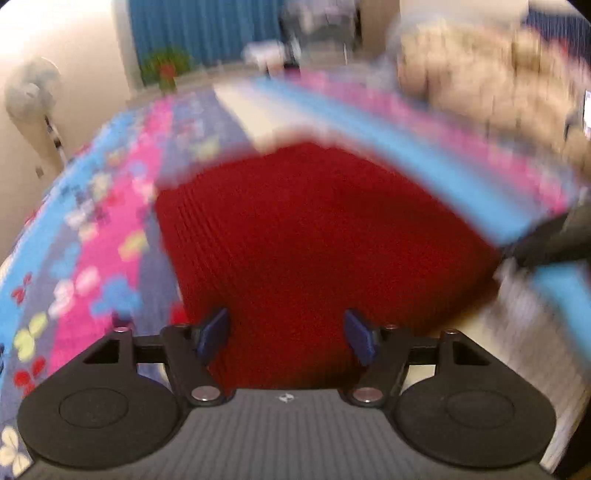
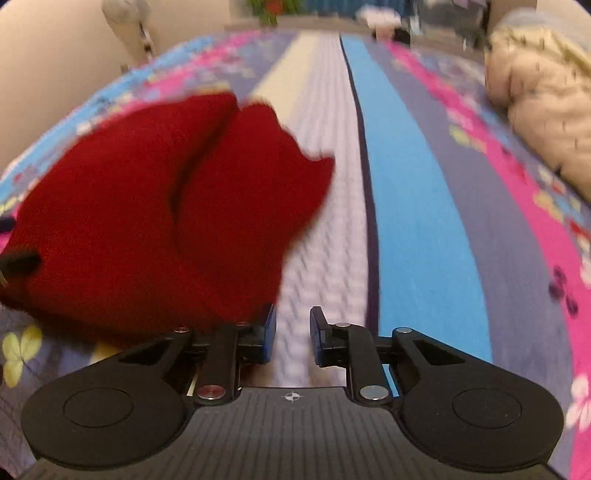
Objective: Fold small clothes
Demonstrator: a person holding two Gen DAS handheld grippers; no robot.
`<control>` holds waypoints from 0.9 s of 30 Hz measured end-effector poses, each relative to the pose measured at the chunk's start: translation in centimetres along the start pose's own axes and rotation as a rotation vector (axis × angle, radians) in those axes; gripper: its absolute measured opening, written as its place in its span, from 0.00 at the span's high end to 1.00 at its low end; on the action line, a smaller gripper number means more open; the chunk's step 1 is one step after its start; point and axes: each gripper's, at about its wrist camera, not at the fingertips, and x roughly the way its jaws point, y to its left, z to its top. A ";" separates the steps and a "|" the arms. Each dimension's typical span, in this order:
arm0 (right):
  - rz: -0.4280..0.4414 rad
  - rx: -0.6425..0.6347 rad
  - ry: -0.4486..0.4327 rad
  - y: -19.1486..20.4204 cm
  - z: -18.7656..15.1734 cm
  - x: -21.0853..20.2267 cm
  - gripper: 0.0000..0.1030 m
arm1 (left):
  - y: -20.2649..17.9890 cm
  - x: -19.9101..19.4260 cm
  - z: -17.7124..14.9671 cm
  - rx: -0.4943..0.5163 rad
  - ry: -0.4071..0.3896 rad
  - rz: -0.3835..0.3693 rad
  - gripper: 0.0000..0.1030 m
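A red knitted garment (image 1: 314,251) lies on a striped, flowered bedspread (image 1: 110,229). In the left wrist view my left gripper (image 1: 286,338) is open, its blue pads wide apart right over the garment's near edge, holding nothing. In the right wrist view the same red garment (image 2: 159,221) lies bunched with a fold down its middle, left of my right gripper (image 2: 291,336). The right gripper is open with a narrow gap, over the white stripe, its left pad (image 2: 267,334) next to the garment's near corner. The left wrist view is blurred.
A cream quilted bundle (image 2: 543,107) lies at the far right of the bed. A standing fan (image 1: 33,96) is by the wall at left, a plant (image 1: 166,70) and blue curtain (image 1: 207,29) beyond the bed. The other gripper's dark body (image 1: 554,240) shows at right.
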 end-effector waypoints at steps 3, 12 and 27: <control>-0.001 0.060 -0.080 -0.7 -0.2 -3.6 0.74 | -0.8 -2.2 0.4 0.002 -0.025 0.029 0.26; -0.026 0.105 -0.324 -1.3 -3.7 -14.4 0.15 | -0.6 -14.2 1.6 -0.094 -0.194 0.091 0.10; 0.038 0.072 -0.364 3.1 -6.0 -15.3 0.12 | -0.9 -18.4 1.1 -0.347 -0.128 0.144 0.10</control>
